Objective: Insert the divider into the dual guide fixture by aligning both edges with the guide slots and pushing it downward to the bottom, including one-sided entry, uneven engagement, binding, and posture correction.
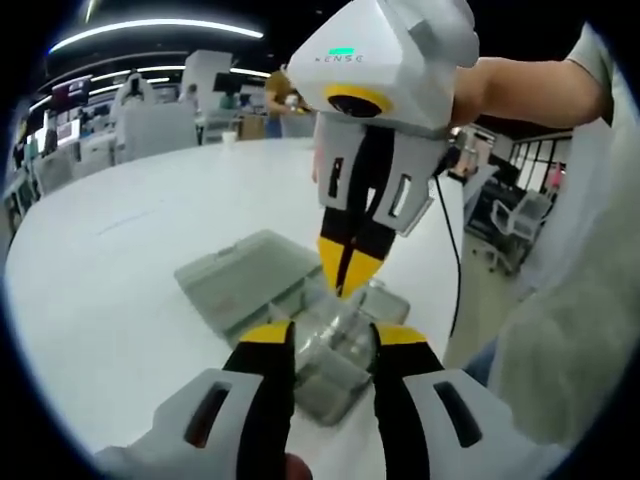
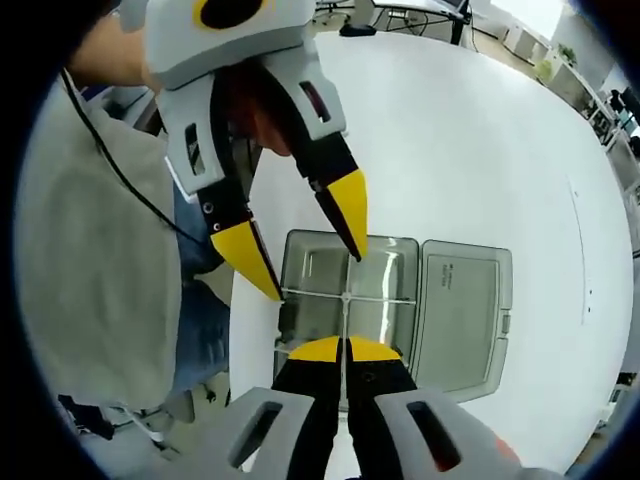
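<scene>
Two hand-held grippers work over the open grey box (image 2: 350, 290) on the white table (image 2: 480, 130). My right hand-held gripper (image 2: 345, 345) pinches the thin clear divider (image 2: 345, 300) standing across the box. My left hand-held gripper (image 1: 332, 335) is wide apart above it. I should push straight down, both ends level. Office chairs stand behind.

white table (image 2: 520, 150), open grey box (image 2: 400, 300) on it
</scene>
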Motion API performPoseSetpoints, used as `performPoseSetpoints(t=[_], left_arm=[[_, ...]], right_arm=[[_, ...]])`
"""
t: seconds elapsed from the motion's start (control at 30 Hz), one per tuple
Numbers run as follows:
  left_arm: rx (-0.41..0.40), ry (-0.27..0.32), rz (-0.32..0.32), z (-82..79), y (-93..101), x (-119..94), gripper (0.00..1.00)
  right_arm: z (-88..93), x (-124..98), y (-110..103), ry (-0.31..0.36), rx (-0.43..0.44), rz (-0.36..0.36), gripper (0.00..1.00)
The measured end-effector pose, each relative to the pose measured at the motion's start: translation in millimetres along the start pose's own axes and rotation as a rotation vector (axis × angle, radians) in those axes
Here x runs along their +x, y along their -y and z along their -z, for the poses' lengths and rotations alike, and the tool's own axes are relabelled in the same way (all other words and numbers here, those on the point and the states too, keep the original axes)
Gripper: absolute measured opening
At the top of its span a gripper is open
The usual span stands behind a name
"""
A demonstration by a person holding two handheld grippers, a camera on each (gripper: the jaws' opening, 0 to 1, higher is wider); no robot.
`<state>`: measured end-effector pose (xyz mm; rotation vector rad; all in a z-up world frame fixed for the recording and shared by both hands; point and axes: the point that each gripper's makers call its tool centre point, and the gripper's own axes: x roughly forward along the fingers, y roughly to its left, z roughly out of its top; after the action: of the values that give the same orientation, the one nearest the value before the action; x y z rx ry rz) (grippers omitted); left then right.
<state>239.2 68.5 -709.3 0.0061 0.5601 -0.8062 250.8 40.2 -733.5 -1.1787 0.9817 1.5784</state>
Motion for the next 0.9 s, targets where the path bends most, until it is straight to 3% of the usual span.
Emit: performPoseSetpoints(t=[0.9], left_arm=[[0.008,-0.001,0.000,-3.3,-1.6,-1.1,0.27]], right_arm=[[0.8,4.0,-0.9,0.002,0.051,-0.014,0.00]])
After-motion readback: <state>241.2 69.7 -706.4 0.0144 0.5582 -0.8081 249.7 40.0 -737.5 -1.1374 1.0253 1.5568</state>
